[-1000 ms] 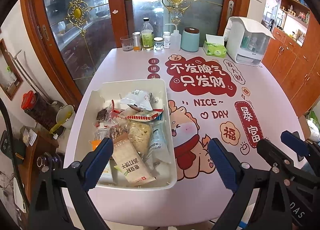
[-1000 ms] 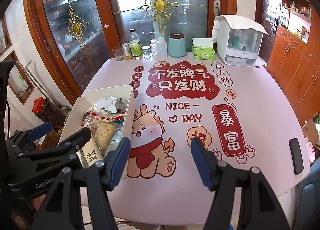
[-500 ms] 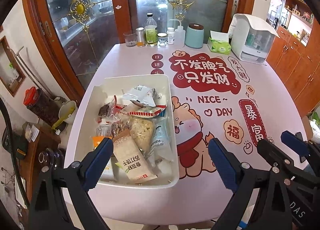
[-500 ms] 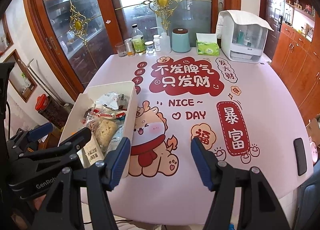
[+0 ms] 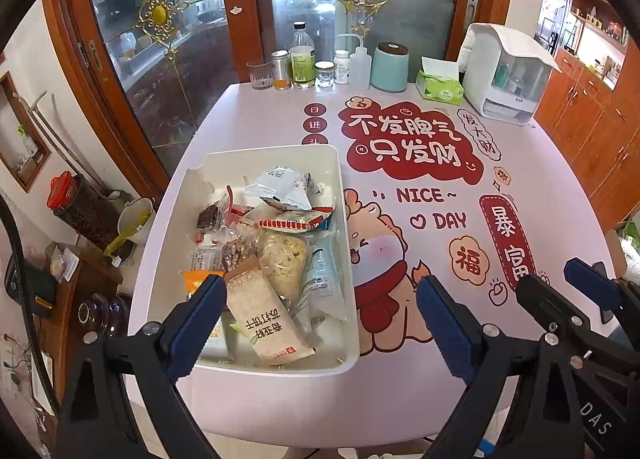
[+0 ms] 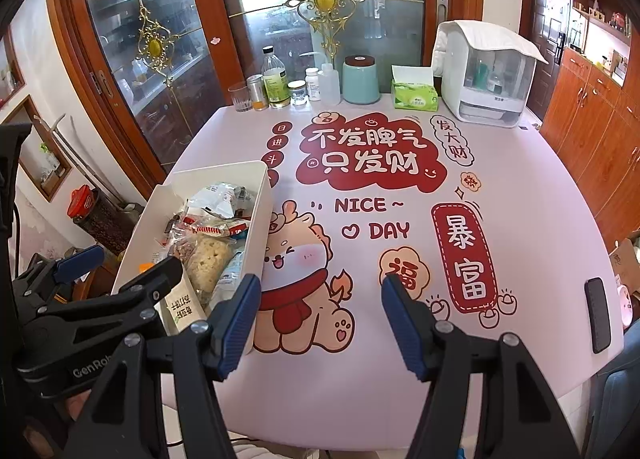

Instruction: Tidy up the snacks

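Two hand-held grippers hang over the near edge of a pink tabletop (image 5: 540, 179) printed with red Chinese lettering and a cartoon dragon. At far left, off the tabletop, a red-lidded jar (image 5: 80, 205) stands low beside the wood-framed glass doors.

Next comes the white bin (image 5: 276, 155), on the tabletop's left side. It is filled with a loose heap of snacks: a silver-white packet (image 5: 284, 189) toward the far end, a red-edged pack (image 5: 294, 221) below it, a clear bag of pale puffed pieces (image 5: 282, 263) in the middle, and a beige cracker pack (image 5: 264, 315) nearest the camera.

The left hand-held gripper (image 5: 320, 323) is spread wide and holds nothing; its left blue pad (image 5: 198, 323) sits over the bin's near left corner, the right one over the dragon print.

The right hand-held gripper (image 6: 320, 323) is likewise wide open and empty, with its left pad by the bin's near right corner and its right pad over bare tabletop.

Along the far edge stand a glass (image 6: 240, 97), a bottle (image 6: 274, 79), small jars, a teal canister (image 6: 361, 79), a tissue box (image 6: 412, 95) and a white appliance (image 6: 488, 75). A dark phone (image 6: 597, 315) lies at the right rim.
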